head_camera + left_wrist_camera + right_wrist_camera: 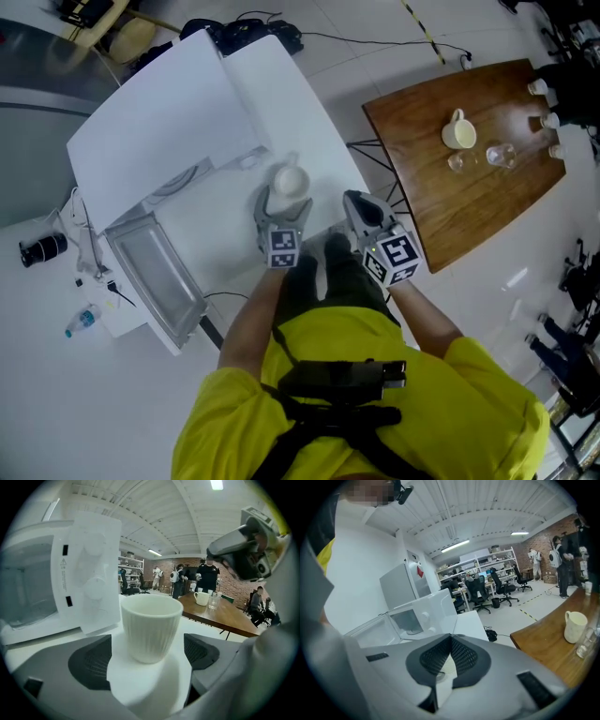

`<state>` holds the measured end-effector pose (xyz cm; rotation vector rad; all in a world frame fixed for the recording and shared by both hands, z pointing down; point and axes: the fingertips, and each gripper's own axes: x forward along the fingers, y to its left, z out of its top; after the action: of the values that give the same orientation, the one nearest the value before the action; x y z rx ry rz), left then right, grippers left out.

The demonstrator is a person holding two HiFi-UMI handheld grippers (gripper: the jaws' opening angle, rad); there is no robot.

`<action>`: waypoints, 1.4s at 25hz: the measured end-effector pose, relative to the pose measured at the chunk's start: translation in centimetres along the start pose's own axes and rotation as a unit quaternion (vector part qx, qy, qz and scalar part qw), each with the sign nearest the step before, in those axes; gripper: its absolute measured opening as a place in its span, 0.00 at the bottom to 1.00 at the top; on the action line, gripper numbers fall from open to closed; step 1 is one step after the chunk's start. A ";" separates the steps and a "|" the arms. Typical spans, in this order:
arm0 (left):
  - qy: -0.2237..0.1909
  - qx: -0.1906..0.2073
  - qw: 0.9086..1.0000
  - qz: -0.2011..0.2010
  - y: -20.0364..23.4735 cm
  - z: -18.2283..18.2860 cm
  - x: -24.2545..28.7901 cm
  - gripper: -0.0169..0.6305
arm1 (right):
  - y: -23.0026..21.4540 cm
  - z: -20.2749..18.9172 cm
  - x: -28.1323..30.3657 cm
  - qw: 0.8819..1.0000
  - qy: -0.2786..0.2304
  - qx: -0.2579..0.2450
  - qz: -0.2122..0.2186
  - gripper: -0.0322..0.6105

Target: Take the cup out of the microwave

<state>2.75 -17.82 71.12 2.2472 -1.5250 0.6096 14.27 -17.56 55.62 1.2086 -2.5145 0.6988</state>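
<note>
microwave [155, 141]: sitting with its door hanging open
cup [151, 625]: already out, standing on the white table [314, 131] near it
left gripper [150, 660]: jaws sitting apart around the cup, not squeezing
right gripper [451, 657]: jaws pressing together, empty
progress: looking basically done

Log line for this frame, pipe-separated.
cup: out of microwave, upright on white table | left gripper: open, cup between jaws | right gripper: shut, empty | microwave door: open
</note>
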 end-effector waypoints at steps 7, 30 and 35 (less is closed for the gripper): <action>-0.029 -0.089 0.993 0.068 5.9 7.5 -14.4 0.04 | 3.0 7.0 -1.2 0.998 -0.041 -0.041 0.020 0.06; -0.225 -0.121 0.936 0.240 16.1 24.1 -39.9 0.04 | 11.7 23.1 -5.9 0.970 -0.169 -0.134 0.109 0.06; -0.217 -0.117 0.939 0.241 16.3 23.8 -39.7 0.04 | 12.2 23.3 -5.8 0.968 -0.167 -0.147 0.119 0.06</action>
<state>-21.77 -4.91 30.70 1.9080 -2.2615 0.0290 7.58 -19.43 29.59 0.9989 -2.9414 0.1620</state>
